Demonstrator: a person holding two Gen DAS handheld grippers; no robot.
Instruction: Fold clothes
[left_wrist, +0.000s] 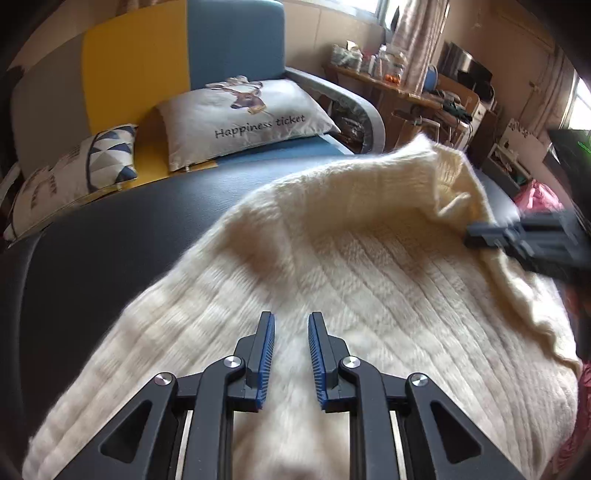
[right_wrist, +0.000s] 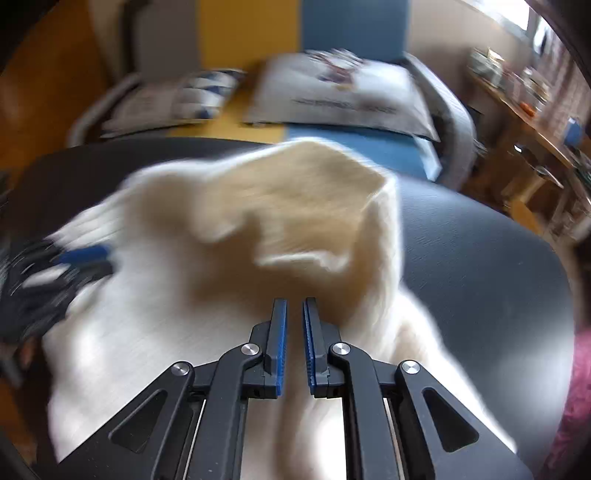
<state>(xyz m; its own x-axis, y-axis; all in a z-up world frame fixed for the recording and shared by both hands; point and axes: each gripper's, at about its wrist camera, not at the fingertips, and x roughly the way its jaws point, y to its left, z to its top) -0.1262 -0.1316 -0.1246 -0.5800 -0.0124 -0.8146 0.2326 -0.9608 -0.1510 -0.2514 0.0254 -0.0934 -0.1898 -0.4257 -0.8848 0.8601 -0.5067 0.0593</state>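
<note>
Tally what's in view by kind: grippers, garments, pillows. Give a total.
Grippers: 2, left and right
Sweaters: 1, cream knit
Pillows: 2, deer print and triangle print
Total: 5

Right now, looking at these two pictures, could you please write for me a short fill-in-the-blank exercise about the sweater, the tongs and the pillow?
1. The grey rectangular pillow bears the printed words "Happiness ___".
2. The left tongs hang over the cream ribbed knit sweater with their jaws ___.
3. The sweater's raised edge is pinched by the other tongs, the ___ ones.

Missing words: ticket; open; right.
</note>
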